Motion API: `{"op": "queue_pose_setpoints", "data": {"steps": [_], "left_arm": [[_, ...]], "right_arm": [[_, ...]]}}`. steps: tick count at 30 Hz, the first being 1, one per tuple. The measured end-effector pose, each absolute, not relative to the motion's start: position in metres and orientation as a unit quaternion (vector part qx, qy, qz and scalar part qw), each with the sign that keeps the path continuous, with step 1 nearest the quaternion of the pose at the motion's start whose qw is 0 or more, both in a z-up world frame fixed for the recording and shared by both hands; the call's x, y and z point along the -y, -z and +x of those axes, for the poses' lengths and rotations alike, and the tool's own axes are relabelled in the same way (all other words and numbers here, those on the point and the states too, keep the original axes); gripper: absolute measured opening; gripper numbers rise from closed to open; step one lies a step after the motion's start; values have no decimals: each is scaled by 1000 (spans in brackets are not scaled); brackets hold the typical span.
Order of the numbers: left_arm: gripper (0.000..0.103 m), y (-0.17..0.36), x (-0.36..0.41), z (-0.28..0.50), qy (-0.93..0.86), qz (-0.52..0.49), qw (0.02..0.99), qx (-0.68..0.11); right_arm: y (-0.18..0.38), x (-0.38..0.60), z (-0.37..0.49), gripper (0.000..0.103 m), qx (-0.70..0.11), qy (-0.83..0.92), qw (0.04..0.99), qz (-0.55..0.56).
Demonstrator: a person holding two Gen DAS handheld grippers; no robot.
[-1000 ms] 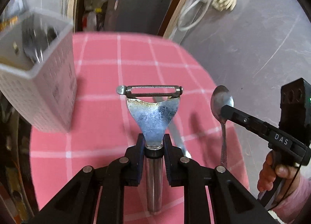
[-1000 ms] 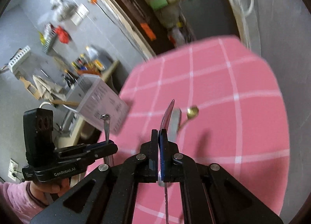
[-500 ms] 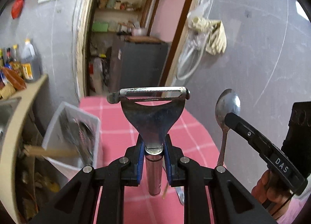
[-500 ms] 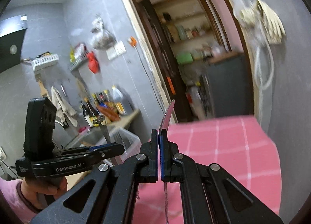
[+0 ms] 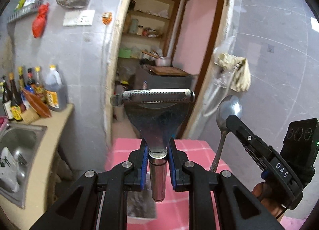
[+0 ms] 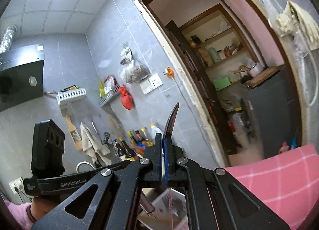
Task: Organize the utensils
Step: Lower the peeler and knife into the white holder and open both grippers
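Left gripper [image 5: 157, 158] clamps peeler [image 5: 157, 116] by its handle, head up; right gripper [image 6: 163, 162] pinches spoon [image 5: 225, 122] w/ bowl up. Both hang above the basket [image 6: 171, 206] at table's [image 6: 279, 186] left edge, prob. so handles drop in first.

Peeler [image 5: 157, 118] in left tool [image 5: 157, 162], spoon [image 5: 227, 122] to its right; basket [image 5: 139, 208] on table [image 5: 195, 150] below.

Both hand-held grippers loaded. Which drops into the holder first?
Left, probably. Its hand-held gripper holds the peeler with the handle end hanging right above the white holder. The right holds the spoon off to the side.
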State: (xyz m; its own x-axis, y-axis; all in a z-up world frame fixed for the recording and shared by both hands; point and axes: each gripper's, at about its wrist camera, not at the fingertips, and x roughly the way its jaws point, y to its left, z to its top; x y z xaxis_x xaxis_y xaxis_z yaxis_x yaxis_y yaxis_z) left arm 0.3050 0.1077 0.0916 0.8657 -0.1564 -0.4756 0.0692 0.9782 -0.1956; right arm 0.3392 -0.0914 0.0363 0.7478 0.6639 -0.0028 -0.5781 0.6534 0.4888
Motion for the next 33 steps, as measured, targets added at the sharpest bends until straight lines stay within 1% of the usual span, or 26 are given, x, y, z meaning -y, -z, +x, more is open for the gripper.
{"op": "queue_pose_setpoints", "data": {"steps": [8, 13, 19, 33], "left_arm": [[17, -66, -134, 322, 31, -72, 962, -261], [18, -42, -141, 332, 31, -72, 960, -269], [18, -27, -139, 335, 40, -63, 964, -255], [18, -6, -147, 330, 69, -91, 950, -292]], "right_arm": [[0, 43, 378, 2, -126, -363, 888, 251], [30, 23, 385, 2, -164, -364, 887, 233], [57, 12, 379, 2, -201, -362, 889, 194], [70, 21, 367, 2, -231, -364, 885, 178]]}}
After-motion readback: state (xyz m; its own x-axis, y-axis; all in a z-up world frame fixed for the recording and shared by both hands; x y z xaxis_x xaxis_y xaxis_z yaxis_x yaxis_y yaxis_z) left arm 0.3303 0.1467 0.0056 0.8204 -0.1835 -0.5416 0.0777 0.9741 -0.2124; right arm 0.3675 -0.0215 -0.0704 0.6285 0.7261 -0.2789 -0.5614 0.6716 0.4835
